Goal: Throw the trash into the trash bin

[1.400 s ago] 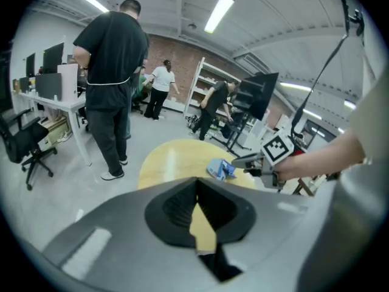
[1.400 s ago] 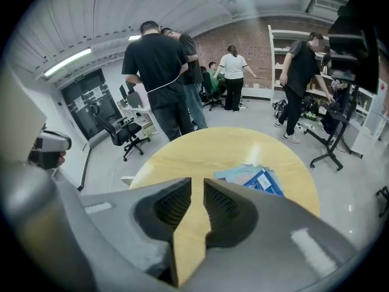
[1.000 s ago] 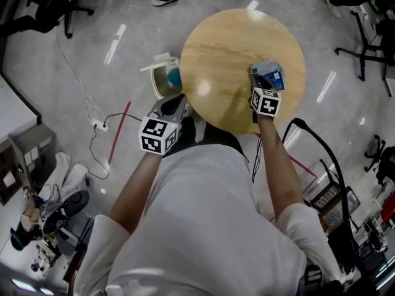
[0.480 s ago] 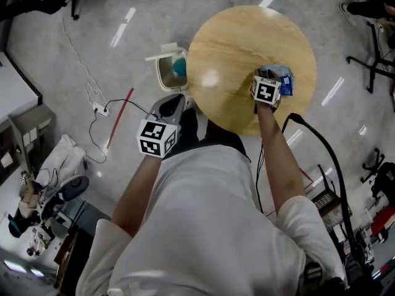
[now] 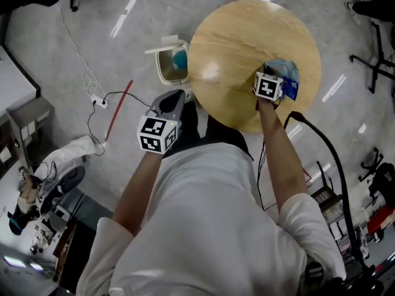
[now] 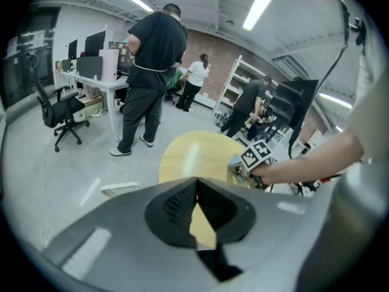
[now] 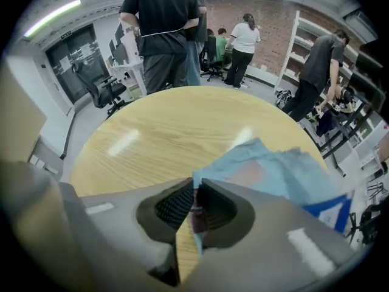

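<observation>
A crumpled light-blue wrapper [image 5: 286,71] with a dark blue part lies on the round wooden table [image 5: 237,39], near its right edge. My right gripper [image 5: 272,74] points steeply down at it. In the right gripper view its jaws have just been closing, and the right gripper [image 7: 196,188] is shut on the left edge of the wrapper [image 7: 273,169]. The white trash bin [image 5: 164,74], with something blue inside, stands on the floor by the table's left edge. My left gripper [image 5: 172,102] hangs off the table near the bin; in its own view the left gripper [image 6: 194,180] is shut and empty.
A power strip with its cable [image 5: 97,99] and a red rod [image 5: 117,113] lie on the floor to the left. A thick black cable [image 5: 327,150] arcs at the right. Office chairs stand at the edges. Several people [image 6: 152,59] stand beyond the table [image 6: 191,154].
My right gripper has sunk onto the wrapper and its cube now covers part of it. The left gripper has stayed beside the bin.
</observation>
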`<state>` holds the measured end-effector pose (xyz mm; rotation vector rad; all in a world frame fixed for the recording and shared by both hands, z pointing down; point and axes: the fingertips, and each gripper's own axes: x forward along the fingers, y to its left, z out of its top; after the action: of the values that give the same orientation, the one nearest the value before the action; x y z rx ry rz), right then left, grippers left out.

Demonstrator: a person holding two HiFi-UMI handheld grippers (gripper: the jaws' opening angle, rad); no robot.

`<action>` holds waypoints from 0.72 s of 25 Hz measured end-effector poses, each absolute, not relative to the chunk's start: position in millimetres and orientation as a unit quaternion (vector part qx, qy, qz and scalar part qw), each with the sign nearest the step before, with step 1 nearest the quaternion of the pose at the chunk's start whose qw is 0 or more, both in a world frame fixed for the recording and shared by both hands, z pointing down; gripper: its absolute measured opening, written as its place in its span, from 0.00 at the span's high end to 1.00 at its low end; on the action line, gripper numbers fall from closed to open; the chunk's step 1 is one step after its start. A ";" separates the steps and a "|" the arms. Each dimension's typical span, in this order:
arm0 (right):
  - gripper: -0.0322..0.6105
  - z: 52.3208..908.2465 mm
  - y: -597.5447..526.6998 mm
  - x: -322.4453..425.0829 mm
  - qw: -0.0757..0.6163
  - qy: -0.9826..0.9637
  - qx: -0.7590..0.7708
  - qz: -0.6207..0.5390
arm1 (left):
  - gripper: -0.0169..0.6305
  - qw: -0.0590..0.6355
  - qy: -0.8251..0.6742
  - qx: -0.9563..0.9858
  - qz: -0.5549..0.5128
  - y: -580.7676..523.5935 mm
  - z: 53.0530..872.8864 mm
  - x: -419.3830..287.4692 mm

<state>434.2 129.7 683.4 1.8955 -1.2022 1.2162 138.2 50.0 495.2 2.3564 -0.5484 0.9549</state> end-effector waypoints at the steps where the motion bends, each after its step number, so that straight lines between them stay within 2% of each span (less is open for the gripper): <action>1: 0.91 683.3 132.0 433.9 0.292 -0.450 0.710 0.455 | 0.97 0.267 -0.202 0.873 0.354 51.2 495.8 138.5; 2: 0.95 682.6 133.5 433.4 0.293 -0.451 0.710 0.455 | 0.97 0.267 -0.201 0.874 0.353 52.2 496.1 138.9; 8: 0.95 667.2 132.4 426.8 0.279 -0.471 0.708 0.446 | 0.97 0.262 -0.200 0.878 0.348 55.5 492.5 134.7; 18: 0.95 614.8 132.1 421.4 0.215 -0.507 0.737 0.391 | 0.97 0.245 -0.195 0.890 0.333 63.1 477.2 125.7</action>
<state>421.4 132.1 614.8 2.0436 -1.4059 1.0847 125.7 63.1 477.2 2.4287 -0.5315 0.9087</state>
